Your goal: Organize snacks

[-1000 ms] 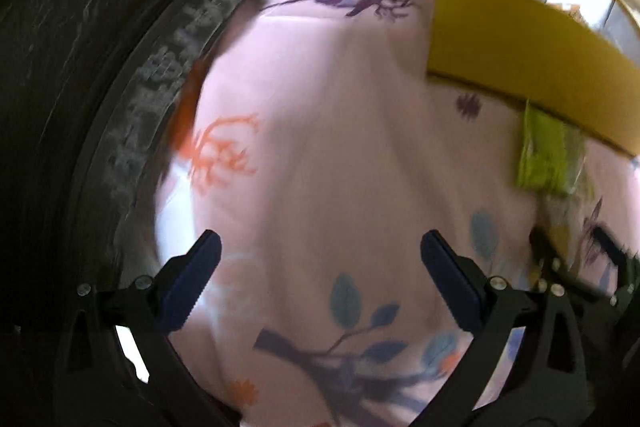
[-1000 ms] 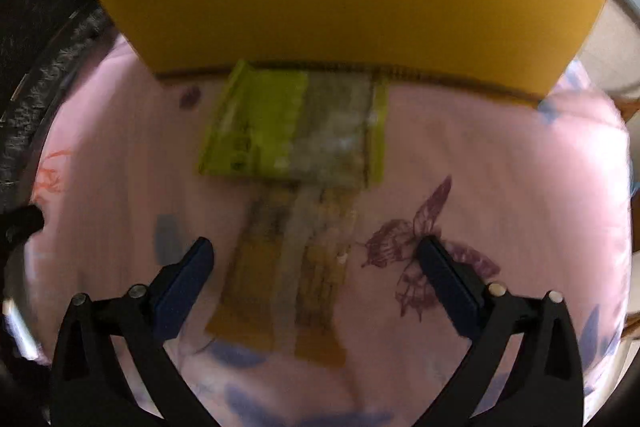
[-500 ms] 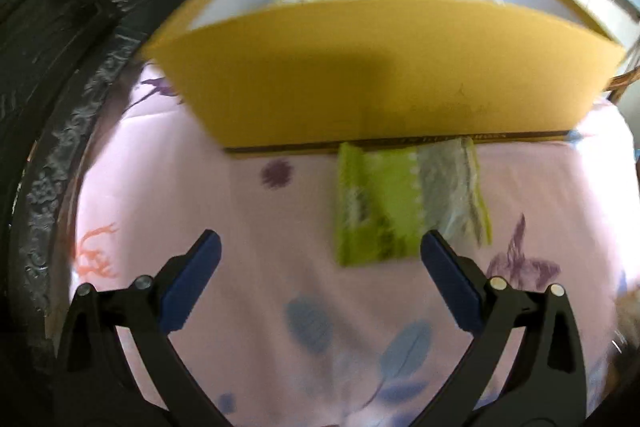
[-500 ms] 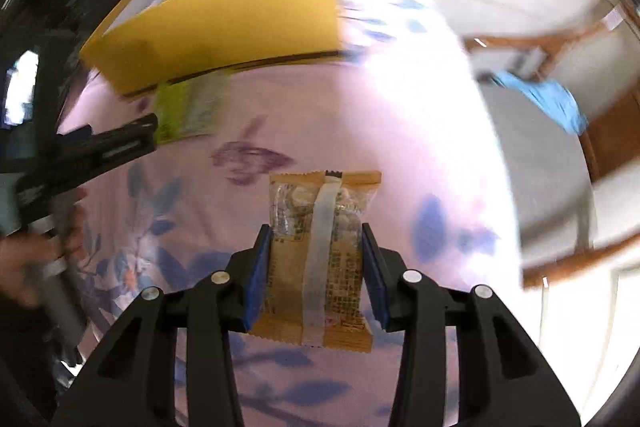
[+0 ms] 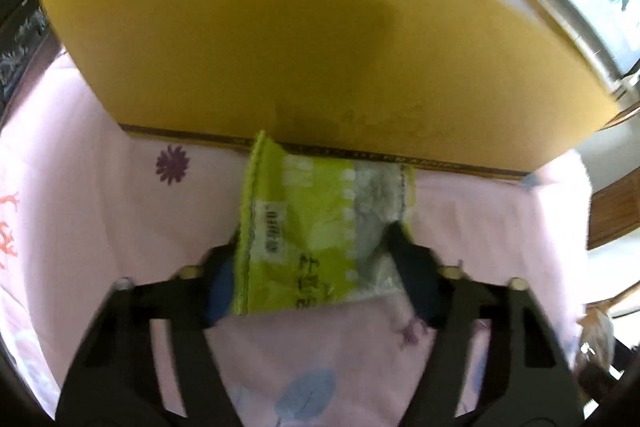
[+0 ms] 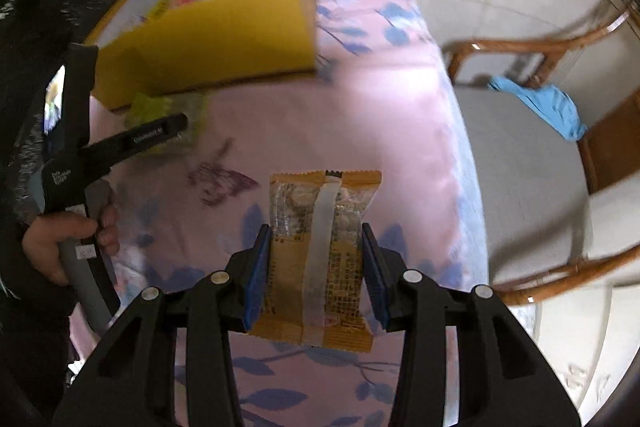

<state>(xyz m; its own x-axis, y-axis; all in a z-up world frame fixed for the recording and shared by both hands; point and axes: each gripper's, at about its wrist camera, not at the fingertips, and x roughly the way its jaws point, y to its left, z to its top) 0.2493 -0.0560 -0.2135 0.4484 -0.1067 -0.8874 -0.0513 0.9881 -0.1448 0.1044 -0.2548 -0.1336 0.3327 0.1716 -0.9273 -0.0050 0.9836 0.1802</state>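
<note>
Printed matter, none of it legible. A white label with a dark vertical code is borne by the green snack packet point(image 5: 320, 227) near its left edge in the left wrist view, and dark characters are printed along its lower part; both are blurred. White lettering is carried on the left gripper point(image 6: 156, 137) arm at the left of the right wrist view. Fine print on the orange snack packet point(image 6: 320, 259) cannot be made out.

glossy plastic green snack packet point(image 5: 316, 227), matt yellow cardboard box point(image 5: 304, 39), soft printed pink cloth point(image 6: 320, 115).
</note>
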